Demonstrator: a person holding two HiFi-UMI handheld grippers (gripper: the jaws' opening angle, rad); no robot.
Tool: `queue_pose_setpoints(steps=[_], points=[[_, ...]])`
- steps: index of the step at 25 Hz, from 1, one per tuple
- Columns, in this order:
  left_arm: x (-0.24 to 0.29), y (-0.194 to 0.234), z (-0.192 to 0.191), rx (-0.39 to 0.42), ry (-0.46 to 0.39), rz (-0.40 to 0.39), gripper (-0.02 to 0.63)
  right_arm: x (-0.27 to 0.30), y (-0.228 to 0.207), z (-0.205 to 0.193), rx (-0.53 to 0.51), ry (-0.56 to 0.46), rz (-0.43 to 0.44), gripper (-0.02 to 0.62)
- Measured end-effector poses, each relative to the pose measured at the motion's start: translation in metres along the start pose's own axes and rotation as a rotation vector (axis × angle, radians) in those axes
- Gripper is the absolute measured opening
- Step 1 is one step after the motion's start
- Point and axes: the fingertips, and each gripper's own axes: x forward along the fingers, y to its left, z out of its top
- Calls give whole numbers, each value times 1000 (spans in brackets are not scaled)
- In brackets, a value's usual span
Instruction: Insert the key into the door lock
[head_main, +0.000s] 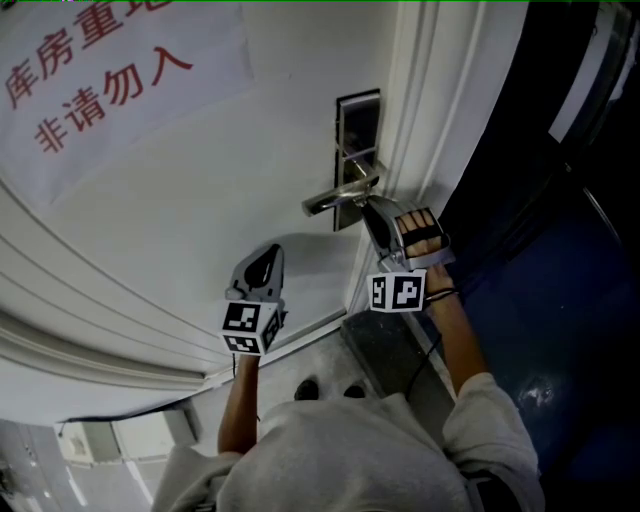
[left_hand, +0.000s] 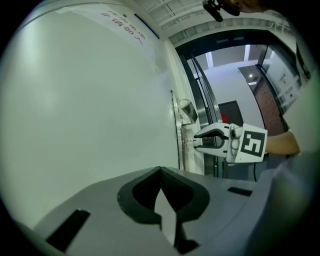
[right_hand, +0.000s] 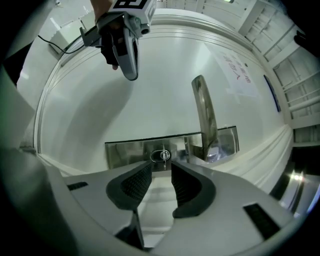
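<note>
A steel lock plate (right_hand: 130, 152) with a lever handle (right_hand: 206, 117) sits on the white door (head_main: 180, 200). A small key (right_hand: 163, 155) sticks in the keyhole, and shows as a thin stub (left_hand: 188, 141) in the left gripper view. My right gripper (right_hand: 161, 170) is right in front of the key, open, and the pads do not touch it. In the head view it (head_main: 378, 215) sits just under the handle (head_main: 340, 195). My left gripper (left_hand: 161, 171) is shut and empty, aimed at bare door left of the lock (head_main: 262, 262).
A paper sign with red characters (head_main: 100, 70) hangs on the door at upper left. The door frame (head_main: 420, 100) runs just right of the lock, with a dark opening beyond it. Moulded panel ridges (head_main: 100, 340) cross the lower door. The person's shoes (head_main: 307, 388) stand below.
</note>
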Motion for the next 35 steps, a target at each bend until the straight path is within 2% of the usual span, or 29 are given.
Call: queue_pose_setpoints(steps=[5, 9, 12, 20, 22, 32, 35], points=[[8, -10, 2, -5, -4, -26, 17, -22, 1, -9, 41, 11, -12, 125], [17, -21, 2, -3, -4, -57, 17, -41, 3, -18, 73, 34, -23, 62], [25, -31, 2, -2, -2, -84, 17, -55, 7, -28, 101, 64, -21, 39], [46, -56, 0, -5, 1, -155, 17, -85, 14, -52, 229, 125, -34, 29], [50, -62, 0, -5, 1, -172, 17, -90, 11, -56, 310, 138, -47, 29], [61, -77, -3, -10, -2, -224, 17, -131, 14, -94, 954, 207, -139, 23], [63, -87, -5, -5, -1, -250, 17, -147, 18, -109, 1107, 248, -184, 23]])
